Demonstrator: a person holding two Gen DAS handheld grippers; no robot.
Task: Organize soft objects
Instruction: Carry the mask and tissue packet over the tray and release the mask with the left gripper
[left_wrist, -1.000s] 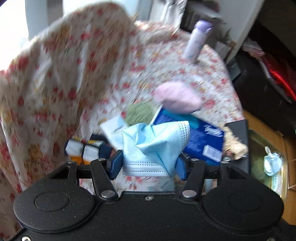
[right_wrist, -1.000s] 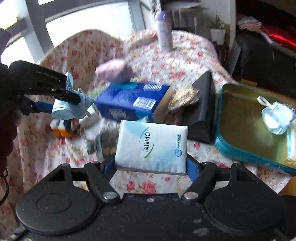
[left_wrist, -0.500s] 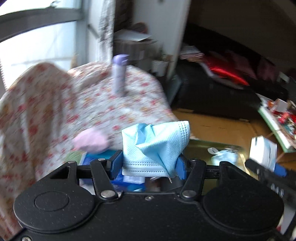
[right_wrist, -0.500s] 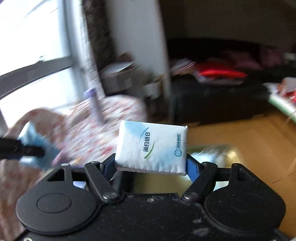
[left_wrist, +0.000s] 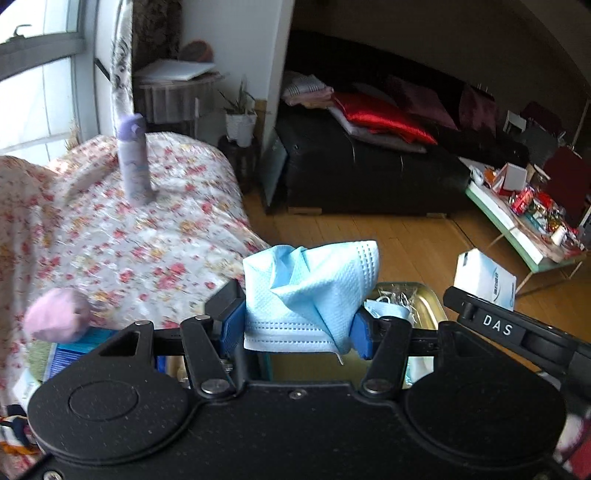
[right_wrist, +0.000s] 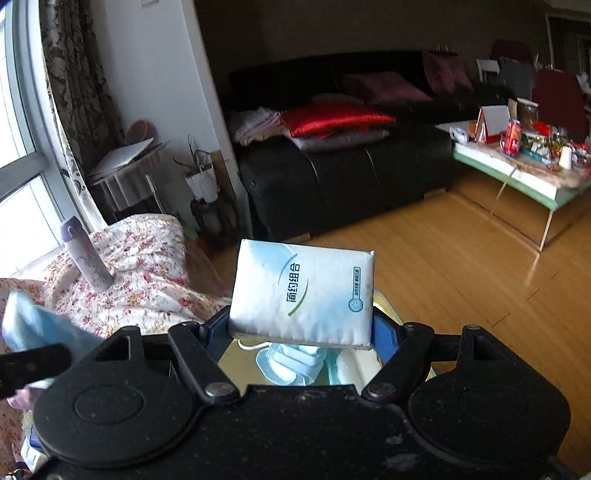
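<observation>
My left gripper is shut on a crumpled light-blue face mask. It hangs over a gold metal tin that stands at the edge of the floral-covered table. More blue masks lie inside the tin. My right gripper is shut on a white tissue pack, also above the tin. In the left wrist view the tissue pack shows at the right. The left-held mask appears at the left edge of the right wrist view.
A purple bottle stands upright on the floral cloth. A pink soft lump and a blue tissue box lie at the lower left. Beyond the tin are wooden floor, a black sofa and a cluttered low table.
Both grippers have swung right, from over the floral table to above the tin, each keeping its load. The views have rolled and now take in the sofa and floor.
</observation>
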